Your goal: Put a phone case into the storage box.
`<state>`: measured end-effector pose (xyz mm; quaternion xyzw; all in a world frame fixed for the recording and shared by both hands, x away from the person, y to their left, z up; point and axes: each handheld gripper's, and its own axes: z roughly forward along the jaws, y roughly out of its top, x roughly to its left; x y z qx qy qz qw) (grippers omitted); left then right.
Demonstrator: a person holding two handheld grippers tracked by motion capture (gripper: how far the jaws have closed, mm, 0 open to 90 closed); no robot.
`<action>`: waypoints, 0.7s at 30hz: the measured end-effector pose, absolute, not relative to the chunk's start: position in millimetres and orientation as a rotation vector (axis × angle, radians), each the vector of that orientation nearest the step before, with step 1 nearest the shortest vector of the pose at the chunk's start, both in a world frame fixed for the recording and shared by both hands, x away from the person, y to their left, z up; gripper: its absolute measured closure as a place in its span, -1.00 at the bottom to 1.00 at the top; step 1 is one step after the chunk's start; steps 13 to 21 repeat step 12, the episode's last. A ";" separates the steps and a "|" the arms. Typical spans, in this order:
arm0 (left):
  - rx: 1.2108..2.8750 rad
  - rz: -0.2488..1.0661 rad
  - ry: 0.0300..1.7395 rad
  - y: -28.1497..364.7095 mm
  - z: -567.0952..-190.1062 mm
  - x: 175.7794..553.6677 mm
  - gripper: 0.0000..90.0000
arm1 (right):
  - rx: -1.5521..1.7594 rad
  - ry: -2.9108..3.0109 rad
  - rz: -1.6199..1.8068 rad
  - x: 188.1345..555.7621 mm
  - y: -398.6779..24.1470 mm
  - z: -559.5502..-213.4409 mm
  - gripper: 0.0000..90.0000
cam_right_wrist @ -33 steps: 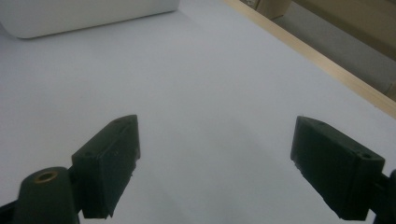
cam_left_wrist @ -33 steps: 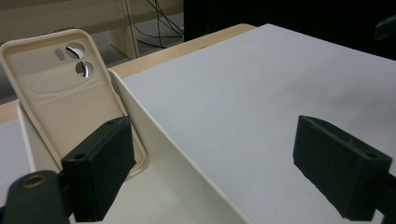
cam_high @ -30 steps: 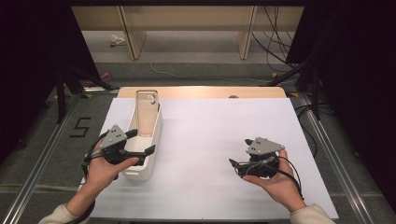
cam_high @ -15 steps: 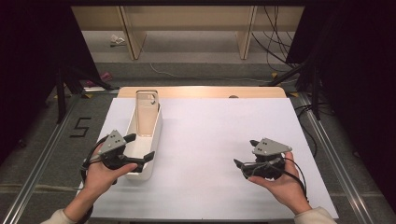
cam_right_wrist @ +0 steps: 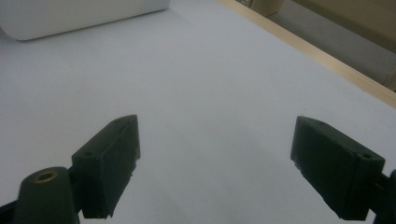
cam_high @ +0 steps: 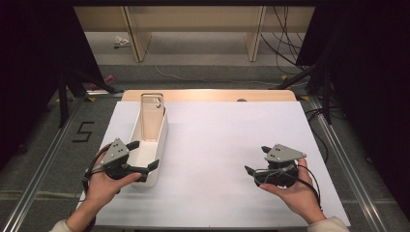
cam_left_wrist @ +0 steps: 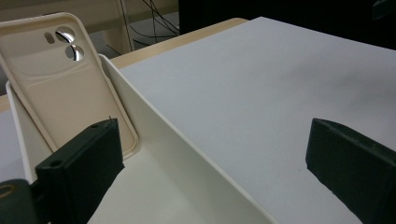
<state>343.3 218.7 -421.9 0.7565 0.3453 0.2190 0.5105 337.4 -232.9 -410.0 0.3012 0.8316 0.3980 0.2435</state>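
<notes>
While straddling bin [cam_high: 153, 140] wall, left gripper [cam_high: 144, 155] gapes.

phone case [cam_left_wrist: 60, 88]: beige, matt, looked like soft plastic
tray [cam_high: 158, 145]: white plastic, smooth, slight sheen
table cover [cam_high: 232, 145]: white, matt, paper-like
table edge [cam_high: 208, 95]: light wood
gripper jaws: black matt plastic

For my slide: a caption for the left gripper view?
Open left claw straddling the white plastic tray's wall, beige phone case leaning inside.

Phone case [cam_high: 152, 116] upright in tray [cam_high: 155, 164], left on table [cam_high: 232, 140].
</notes>
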 end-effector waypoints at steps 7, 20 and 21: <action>1.820 0.528 0.830 218.2 -423.7 342.7 -0.92 | 0.821 2.272 1.088 337.8 -232.5 -410.1 -0.63; 1.820 0.532 0.831 219.3 -424.4 343.2 -0.92 | 0.820 2.272 1.087 338.0 -232.3 -410.2 -0.63; 1.820 0.532 0.831 219.3 -424.4 343.2 -0.92 | 0.820 2.272 1.087 338.0 -232.3 -410.2 -0.63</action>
